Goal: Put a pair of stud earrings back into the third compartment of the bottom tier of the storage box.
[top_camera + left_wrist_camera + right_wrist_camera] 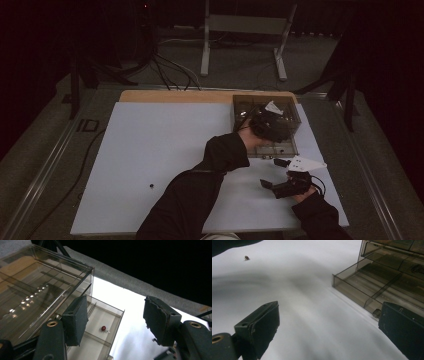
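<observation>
A smoky clear plastic drawer box (280,103) (37,290) stands at the far right of the white sheet (160,145). Its lowest drawer (260,150) (117,317) (359,287) is pulled out toward me. A small red-headed pin (103,328) lies on the drawer floor. My left gripper (270,126) (115,322) hovers over the drawer, jaws open, nothing between them. My right gripper (272,172) (327,327) rests low over the sheet just in front of the drawer, open and empty. A tiny dark piece (151,186) (247,257) lies alone on the sheet at the left.
A few small round bits (267,157) lie by the drawer's front. A strip of bare wood (175,96) runs along the table's far edge. Beyond it are cables (170,70) and a metal stand (242,30) on the floor.
</observation>
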{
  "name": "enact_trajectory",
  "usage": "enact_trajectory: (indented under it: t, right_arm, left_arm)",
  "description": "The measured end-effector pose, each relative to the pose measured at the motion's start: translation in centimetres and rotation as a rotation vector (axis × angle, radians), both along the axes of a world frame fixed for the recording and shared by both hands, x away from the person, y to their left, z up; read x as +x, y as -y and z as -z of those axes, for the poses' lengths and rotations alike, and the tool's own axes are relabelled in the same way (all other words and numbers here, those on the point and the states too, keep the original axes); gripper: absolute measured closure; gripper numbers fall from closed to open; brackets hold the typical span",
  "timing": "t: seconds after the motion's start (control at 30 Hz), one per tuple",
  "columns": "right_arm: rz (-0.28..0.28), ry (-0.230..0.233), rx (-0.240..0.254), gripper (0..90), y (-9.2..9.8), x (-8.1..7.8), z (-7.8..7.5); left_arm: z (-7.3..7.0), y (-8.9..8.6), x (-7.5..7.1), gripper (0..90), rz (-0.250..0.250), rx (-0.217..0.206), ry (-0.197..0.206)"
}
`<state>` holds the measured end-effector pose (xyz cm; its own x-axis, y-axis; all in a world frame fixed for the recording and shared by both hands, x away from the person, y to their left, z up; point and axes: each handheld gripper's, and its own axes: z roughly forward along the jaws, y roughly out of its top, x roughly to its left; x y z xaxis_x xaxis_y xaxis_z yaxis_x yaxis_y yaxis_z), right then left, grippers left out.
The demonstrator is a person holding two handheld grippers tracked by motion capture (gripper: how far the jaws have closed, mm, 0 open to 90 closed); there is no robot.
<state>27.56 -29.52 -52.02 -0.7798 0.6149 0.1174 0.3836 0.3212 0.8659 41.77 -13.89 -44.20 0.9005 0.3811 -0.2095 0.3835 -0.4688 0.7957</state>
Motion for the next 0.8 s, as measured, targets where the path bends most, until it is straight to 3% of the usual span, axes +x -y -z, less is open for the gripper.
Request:
enact_trajectory:
  t: [0.23, 0.33, 0.8]
  right_arm:
    - [-0.004, 0.009, -0.007, 3.6, -0.2, -0.1, -0.1]
    - [-0.004, 0.003, -0.007, 3.6, -0.2, -0.1, 0.0]
    - [-0.011, -0.001, -0.006, 3.6, -0.6, -0.1, 0.0]
  left_arm:
    - [-1.2, -2.2, -0.4, 26.6, -0.026, 0.012, 0.000]
    - [-1.5, -3.2, -0.5, 18.4, -0.015, 0.014, -0.027]
    - [-2.1, -8.4, -1.4, 5.0, -0.048, 0.015, -0.048]
